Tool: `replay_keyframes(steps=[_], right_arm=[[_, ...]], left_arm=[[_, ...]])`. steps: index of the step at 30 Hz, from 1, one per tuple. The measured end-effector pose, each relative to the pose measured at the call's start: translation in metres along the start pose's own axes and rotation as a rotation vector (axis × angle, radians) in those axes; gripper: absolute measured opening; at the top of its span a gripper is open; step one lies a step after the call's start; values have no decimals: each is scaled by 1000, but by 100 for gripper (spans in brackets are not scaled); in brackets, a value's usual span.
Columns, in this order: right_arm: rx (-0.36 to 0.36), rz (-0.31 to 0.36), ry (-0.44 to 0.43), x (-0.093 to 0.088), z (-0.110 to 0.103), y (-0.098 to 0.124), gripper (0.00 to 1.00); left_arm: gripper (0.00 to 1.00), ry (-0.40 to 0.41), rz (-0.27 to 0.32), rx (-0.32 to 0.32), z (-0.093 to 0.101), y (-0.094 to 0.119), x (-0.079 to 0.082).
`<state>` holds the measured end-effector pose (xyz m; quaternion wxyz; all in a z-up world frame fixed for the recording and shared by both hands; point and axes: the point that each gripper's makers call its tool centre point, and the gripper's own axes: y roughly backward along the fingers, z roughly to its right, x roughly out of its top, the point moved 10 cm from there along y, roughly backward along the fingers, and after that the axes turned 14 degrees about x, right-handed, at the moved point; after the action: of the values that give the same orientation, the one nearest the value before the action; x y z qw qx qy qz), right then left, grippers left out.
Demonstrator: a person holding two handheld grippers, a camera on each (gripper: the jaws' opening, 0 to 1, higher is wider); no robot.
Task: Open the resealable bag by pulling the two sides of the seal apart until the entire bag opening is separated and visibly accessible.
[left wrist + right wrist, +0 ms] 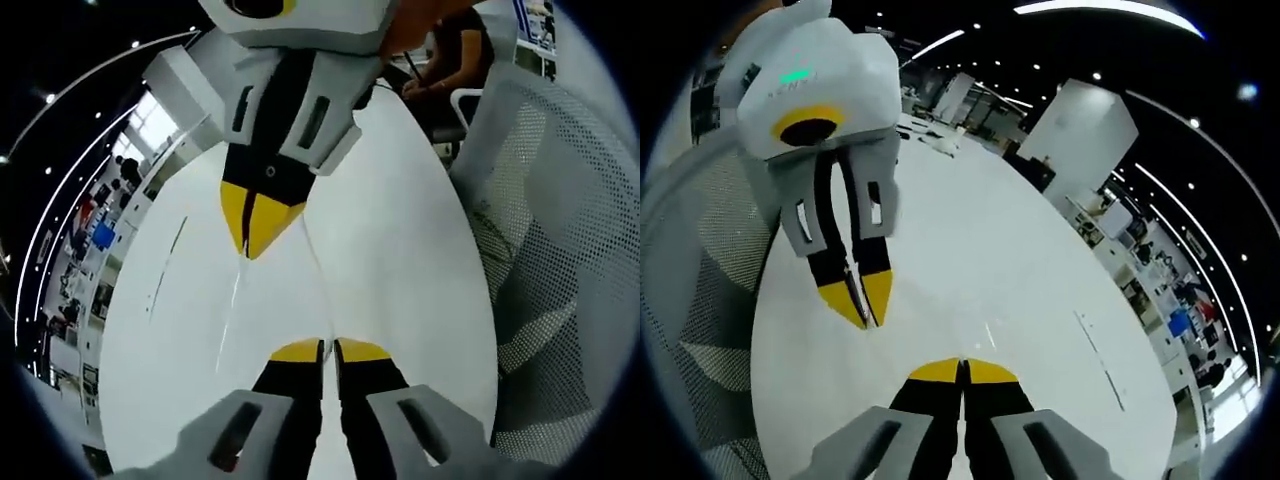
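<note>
Clear bag (300, 290) stretched between left gripper (329, 349), right gripper (255, 240).

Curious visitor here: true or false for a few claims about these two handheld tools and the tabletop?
1. The left gripper and right gripper both have their jaws closed. True.
2. The tips of the jaws are red. False: they are yellow.
3. The table is white. True.
4. A wooden stool stands beside the table. False: it is a mesh chair.
5. A green light glows on the left gripper. True.
</note>
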<state>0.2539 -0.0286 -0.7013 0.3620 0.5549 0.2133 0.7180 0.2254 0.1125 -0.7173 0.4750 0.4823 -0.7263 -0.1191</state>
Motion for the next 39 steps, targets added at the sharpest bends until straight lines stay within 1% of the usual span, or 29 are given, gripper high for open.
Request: replay_keyframes(steps=[1,3,5,7,10,16,22,26,32,34,35,39], right_arm=[[7,-10,-7,-2,1,-2,0],[11,-17,-18,-5,2,-4,0],[18,-27,-35,-7,3,-6,0],[21,-32,-33,-9,4,-8,0],[26,-61,-34,-13,7,-15,0],[33,-95,-28,-17,11,-26,0],[26,-142,2,-22,19,-35,0],[19,-162,-1,-28,27,-40,0],[4,-169,35,-31,35,-45,0],[3,-157,38,-31,37,-46,0],[-4,-146,19,-30,38,-46,0],[-9,-127,-7,-30,39,-46,0]], left_arm=[[5,43,13,11,-1,0,0],[9,71,11,18,-3,1,-2],[10,70,11,24,-3,2,-4],[9,77,13,26,-4,4,-6],[9,85,22,37,-3,9,-10],[8,99,27,58,-2,17,-18],[7,120,-1,52,4,22,-34],[7,141,-20,56,7,26,-43],[7,158,-33,64,9,30,-50],[7,166,-37,67,10,31,-51],[7,169,-39,68,11,31,-52],[7,174,-47,70,13,33,-55]])
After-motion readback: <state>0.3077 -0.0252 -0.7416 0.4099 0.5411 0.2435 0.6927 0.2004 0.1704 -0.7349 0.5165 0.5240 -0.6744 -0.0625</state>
